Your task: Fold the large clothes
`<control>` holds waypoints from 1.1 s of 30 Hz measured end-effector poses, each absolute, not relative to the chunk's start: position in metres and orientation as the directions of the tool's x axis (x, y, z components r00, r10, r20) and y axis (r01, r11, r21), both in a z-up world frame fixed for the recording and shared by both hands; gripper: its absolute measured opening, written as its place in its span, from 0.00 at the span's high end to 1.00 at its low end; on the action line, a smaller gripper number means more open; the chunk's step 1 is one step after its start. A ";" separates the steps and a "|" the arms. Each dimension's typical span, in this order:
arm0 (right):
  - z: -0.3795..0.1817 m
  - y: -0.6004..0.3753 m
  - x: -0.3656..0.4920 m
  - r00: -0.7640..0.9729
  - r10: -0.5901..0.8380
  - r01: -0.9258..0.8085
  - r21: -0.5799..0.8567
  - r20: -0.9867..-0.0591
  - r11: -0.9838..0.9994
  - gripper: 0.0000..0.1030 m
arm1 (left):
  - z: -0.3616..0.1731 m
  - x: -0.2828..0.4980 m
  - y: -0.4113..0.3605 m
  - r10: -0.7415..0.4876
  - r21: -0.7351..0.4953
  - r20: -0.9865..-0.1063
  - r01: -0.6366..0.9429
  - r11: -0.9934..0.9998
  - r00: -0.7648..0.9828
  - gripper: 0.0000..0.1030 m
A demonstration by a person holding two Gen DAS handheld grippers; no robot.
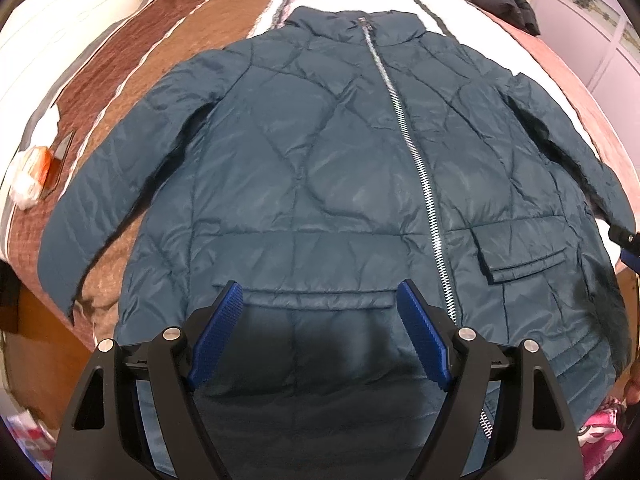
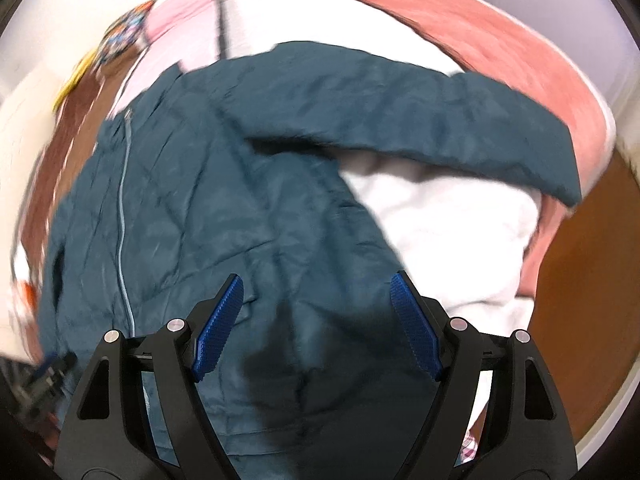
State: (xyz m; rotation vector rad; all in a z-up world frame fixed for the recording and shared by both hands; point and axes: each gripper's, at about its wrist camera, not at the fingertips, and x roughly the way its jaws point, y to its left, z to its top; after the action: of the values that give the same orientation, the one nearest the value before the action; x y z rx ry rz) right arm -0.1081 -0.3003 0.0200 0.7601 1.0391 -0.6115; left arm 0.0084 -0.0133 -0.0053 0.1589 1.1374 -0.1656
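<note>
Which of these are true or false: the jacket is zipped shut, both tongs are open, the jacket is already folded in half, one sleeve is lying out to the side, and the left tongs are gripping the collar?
1. The teal jacket is zipped shut. True: the zipper runs closed from the collar down toward the hem.
2. Both tongs are open. True: the left tongs and the right tongs both have their jaws spread with nothing between them.
3. The jacket is already folded in half. False: it lies spread flat, front up, on the bed cover.
4. One sleeve lies out to the side. True: the sleeve stretches away from the body.
5. The left tongs grip the collar. False: they hover near the hem, holding nothing.
</note>
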 end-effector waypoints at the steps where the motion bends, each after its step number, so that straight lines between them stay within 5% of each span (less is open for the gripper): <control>1: 0.017 -0.311 -0.115 0.390 -0.084 0.779 0.280 -0.917 0.561 0.26 | -0.005 0.009 -0.015 -0.055 0.042 -0.909 0.223 0.974 0.412 0.25; 13: -0.001 -0.403 -0.131 0.576 0.005 0.802 0.567 -0.817 0.190 0.26 | 0.001 0.022 -0.030 -0.076 0.051 -0.906 0.286 0.957 0.416 0.25; 26: -0.030 -0.433 -0.104 0.602 -0.046 0.798 0.603 -0.797 -0.003 0.27 | 0.001 0.028 -0.031 -0.088 0.043 -0.906 0.297 0.954 0.414 0.25; 31: -0.043 -0.437 -0.112 0.605 -0.119 0.781 0.615 -0.788 -0.103 0.45 | 0.001 0.030 -0.029 -0.087 0.041 -0.906 0.291 0.956 0.414 0.25; 33: -0.041 -0.436 -0.117 0.583 -0.164 0.792 0.602 -0.796 -0.107 0.70 | 0.002 0.031 -0.027 -0.087 0.042 -0.905 0.289 0.956 0.417 0.25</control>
State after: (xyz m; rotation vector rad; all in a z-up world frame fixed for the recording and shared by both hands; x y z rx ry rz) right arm -0.1172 -0.4360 -0.0414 1.4634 0.5660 -0.8841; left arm 0.0310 -0.0267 0.0018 0.2027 1.1175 -0.2378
